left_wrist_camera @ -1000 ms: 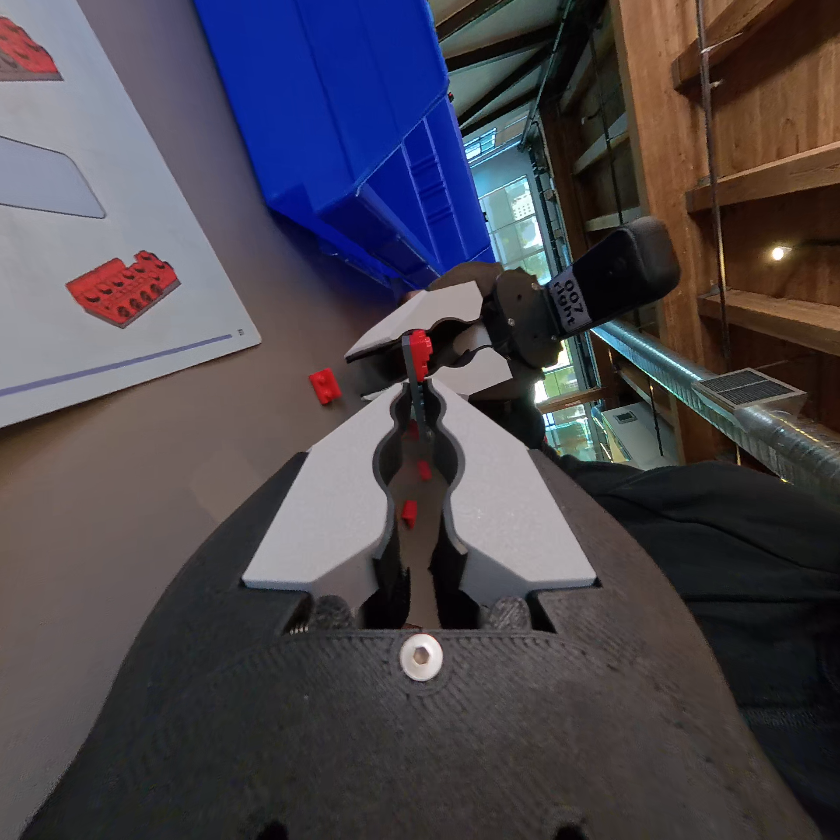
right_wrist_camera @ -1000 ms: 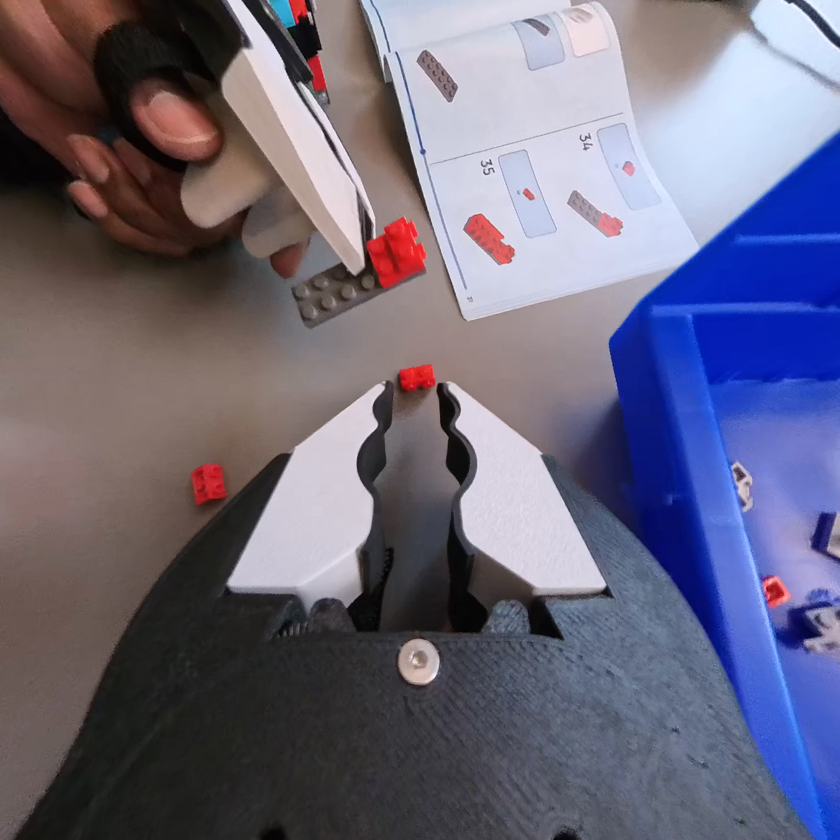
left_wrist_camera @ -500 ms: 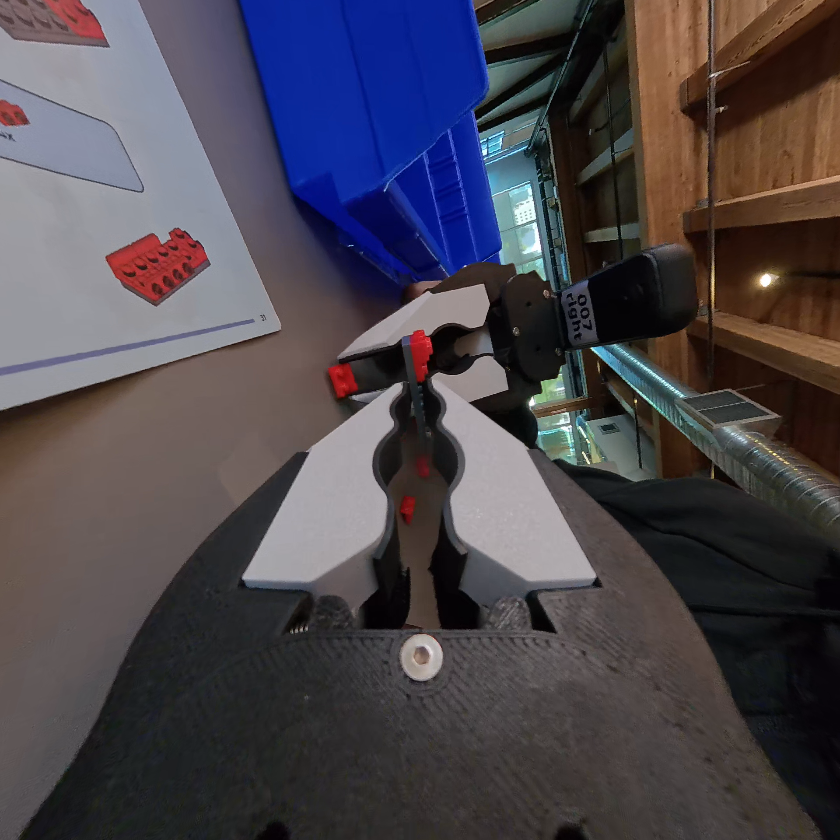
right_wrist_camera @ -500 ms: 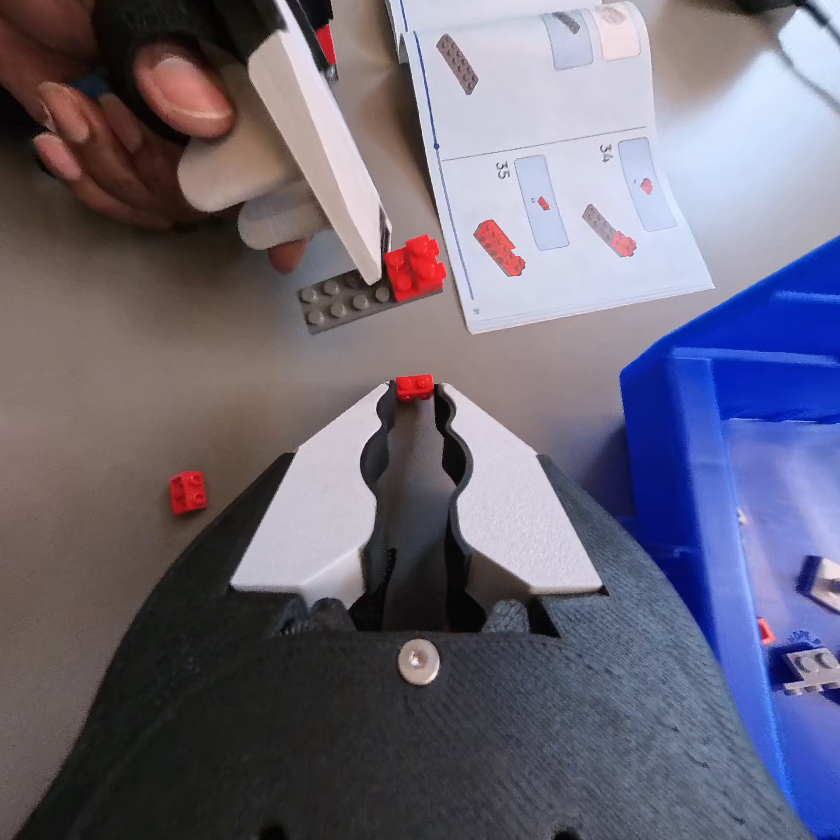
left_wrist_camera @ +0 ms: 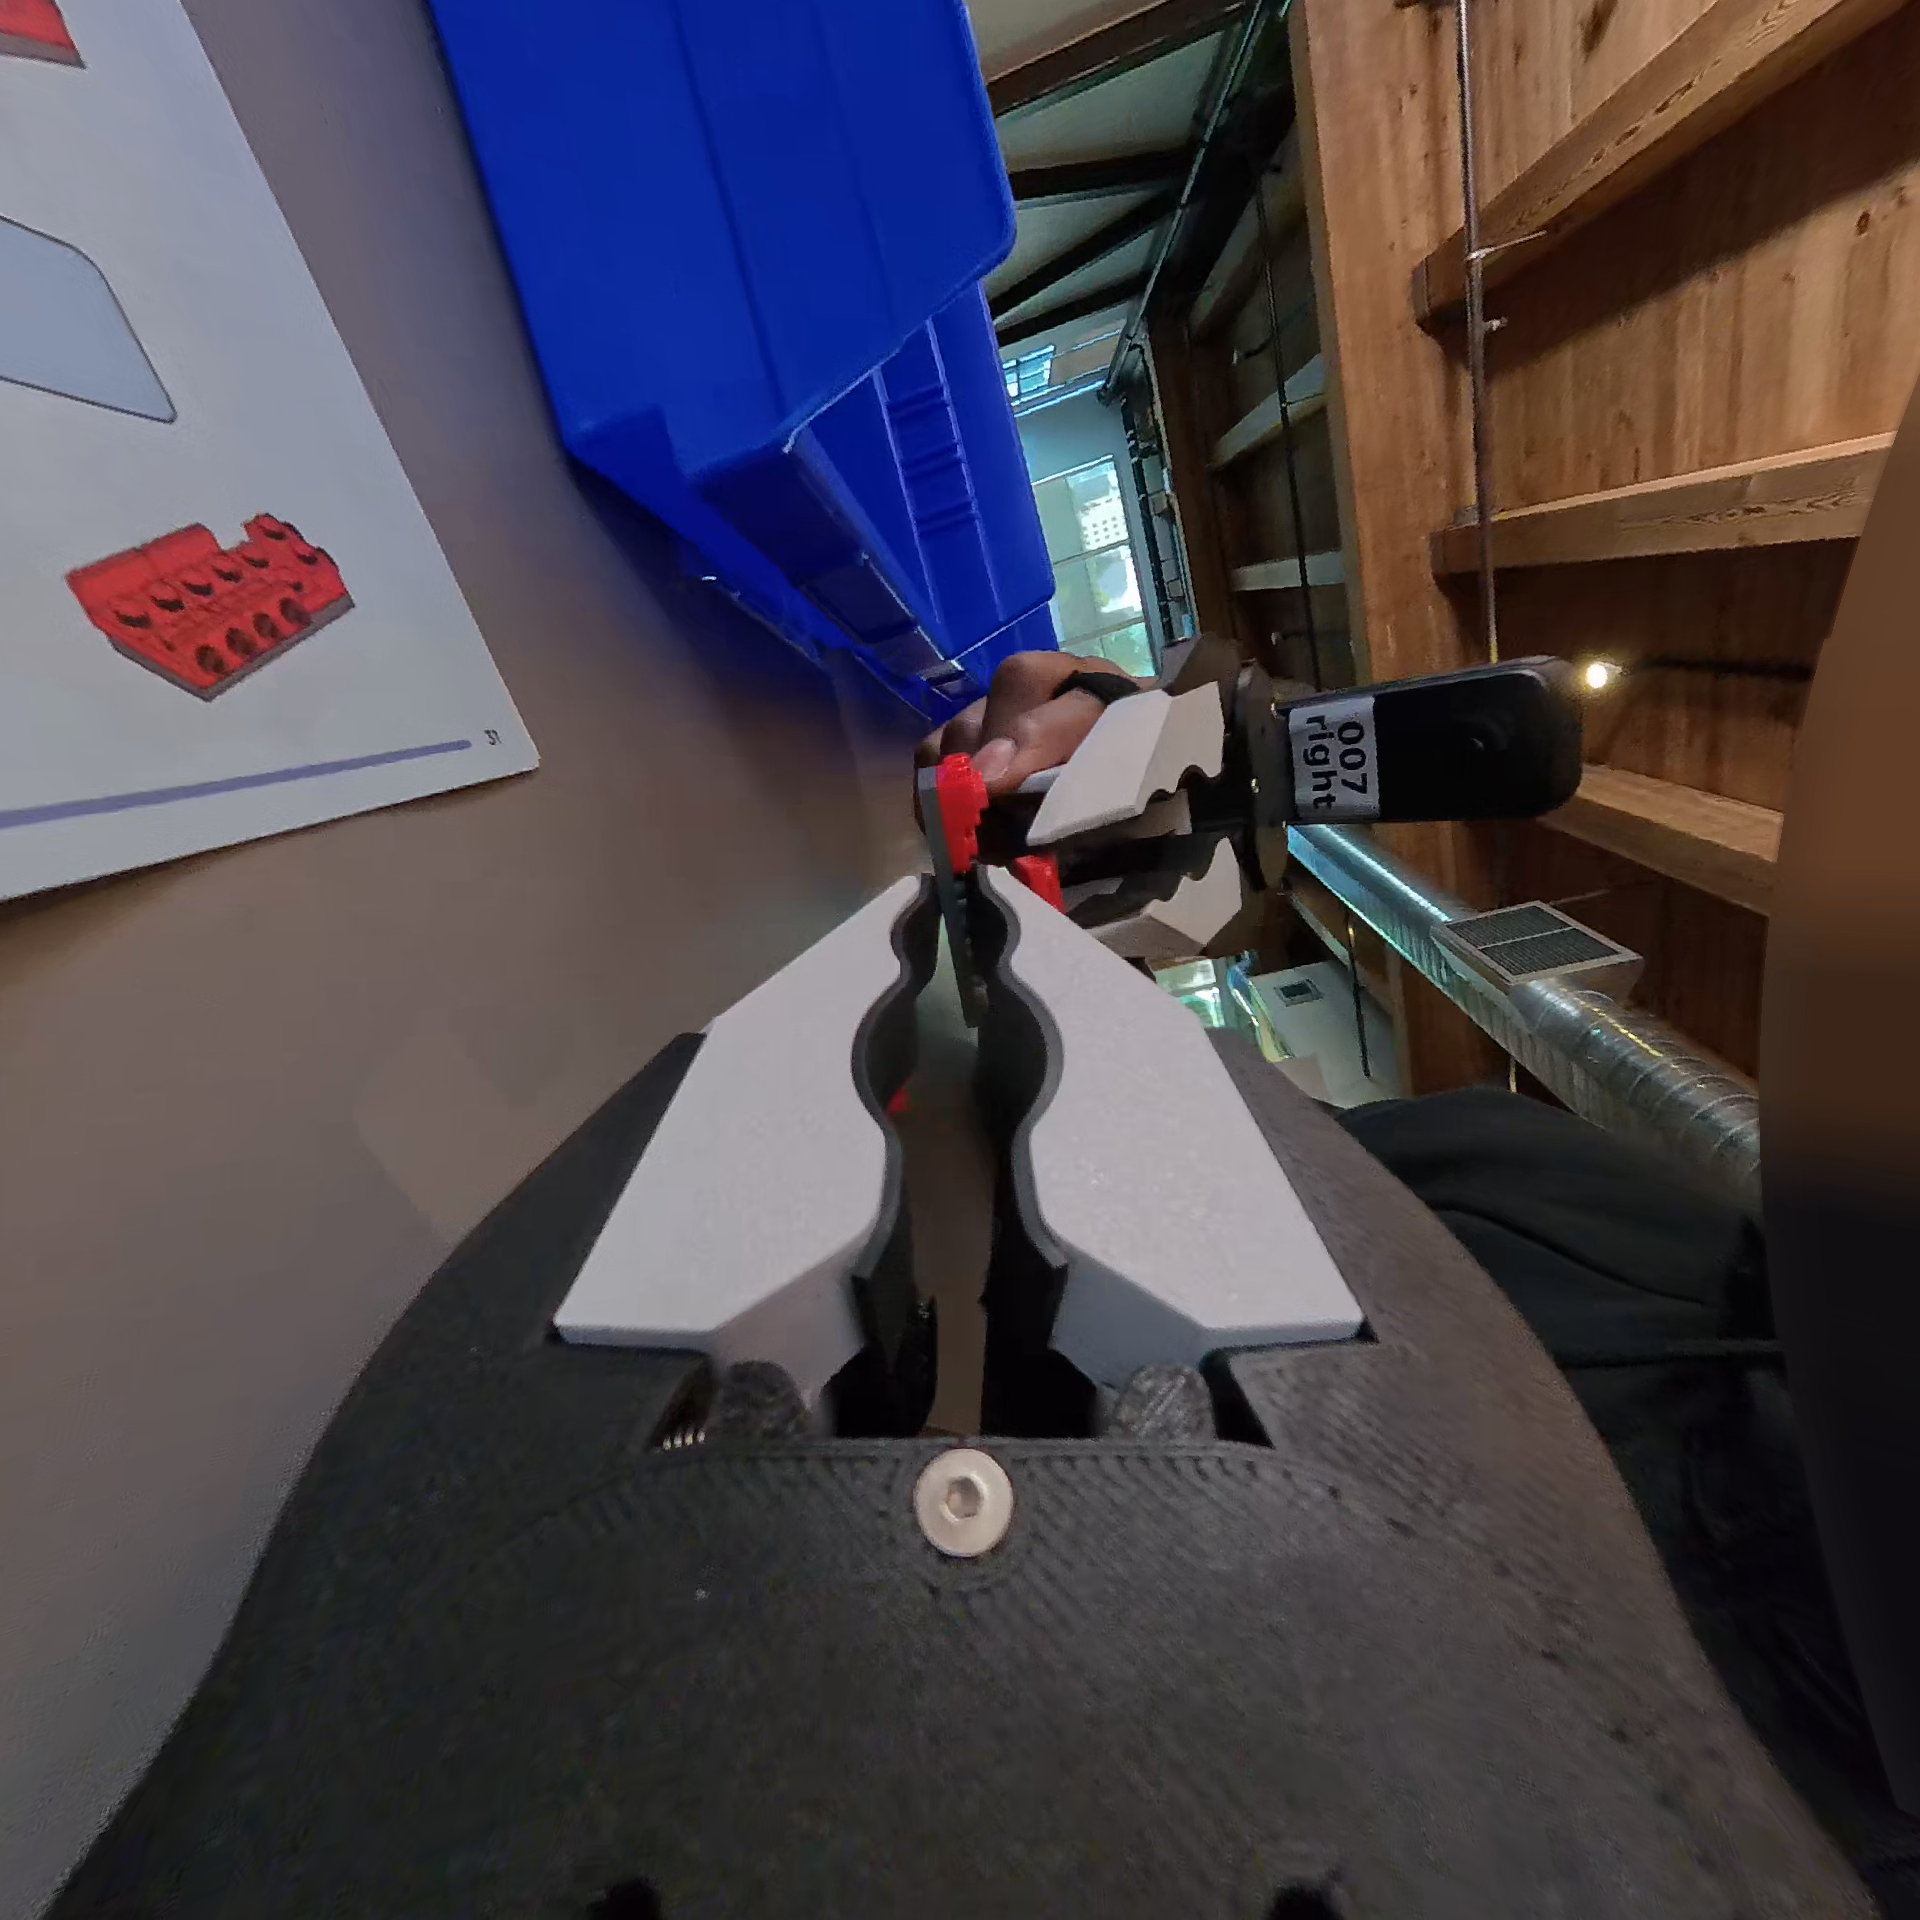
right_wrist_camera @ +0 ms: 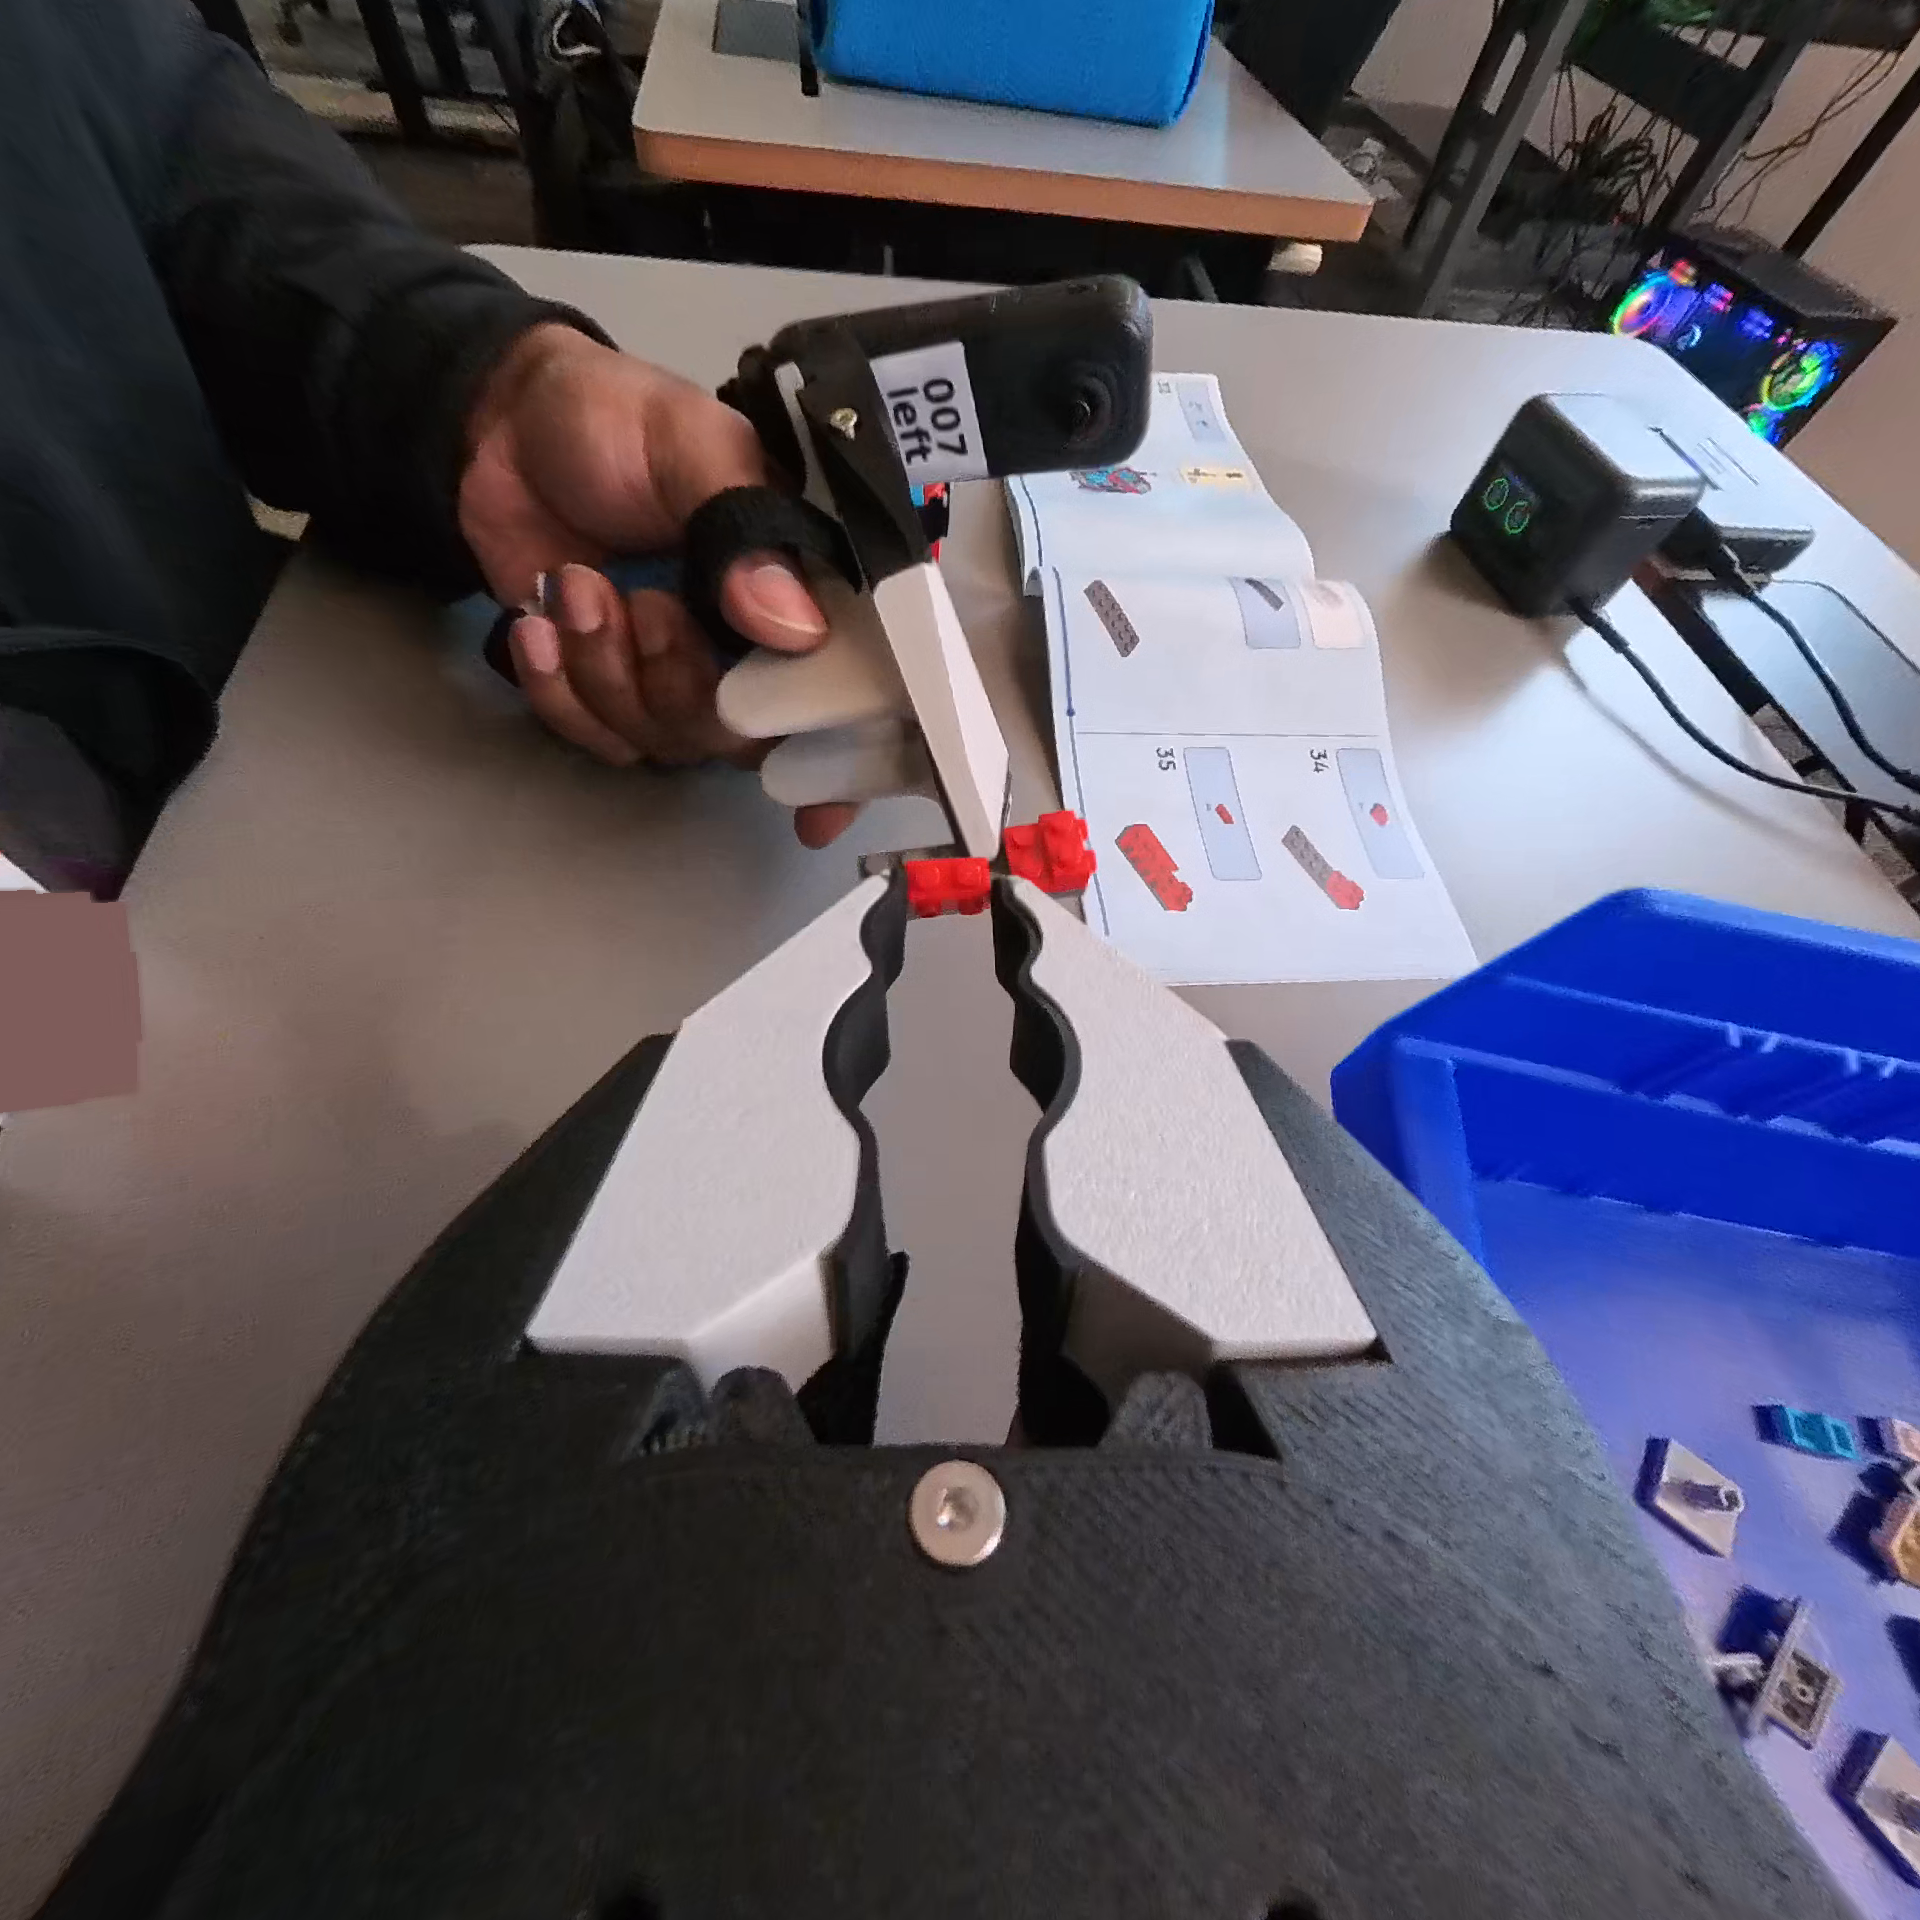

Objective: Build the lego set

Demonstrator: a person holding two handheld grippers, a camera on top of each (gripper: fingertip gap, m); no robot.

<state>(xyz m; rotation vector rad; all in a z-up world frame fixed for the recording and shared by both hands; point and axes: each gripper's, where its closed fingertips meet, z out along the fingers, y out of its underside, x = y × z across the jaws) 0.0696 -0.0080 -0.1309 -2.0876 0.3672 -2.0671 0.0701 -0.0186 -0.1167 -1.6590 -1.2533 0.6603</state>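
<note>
Our right gripper (right_wrist_camera: 948,891) has its fingers clamped on a small red brick (right_wrist_camera: 945,885), pinched right at the tips, off the counter (right_wrist_camera: 395,935). Just past it, our left gripper (left_wrist_camera: 961,899) has its fingers closed on a grey plate (left_wrist_camera: 951,883) held edge-on, with red bricks (left_wrist_camera: 964,808) stacked on its far end; in the right wrist view that red stack (right_wrist_camera: 1051,854) sits just beside the small red brick, touching or nearly so, we can't tell which. A hand (right_wrist_camera: 623,561) in a dark sleeve holds the left gripper. Behind the bricks an instruction booklet (right_wrist_camera: 1226,665) lies open on the counter. A blue bin (right_wrist_camera: 1621,1122) with loose parts sits to the right, near us. Further back there's a black box with a small lit screen (right_wrist_camera: 1558,509) and cables.
</note>
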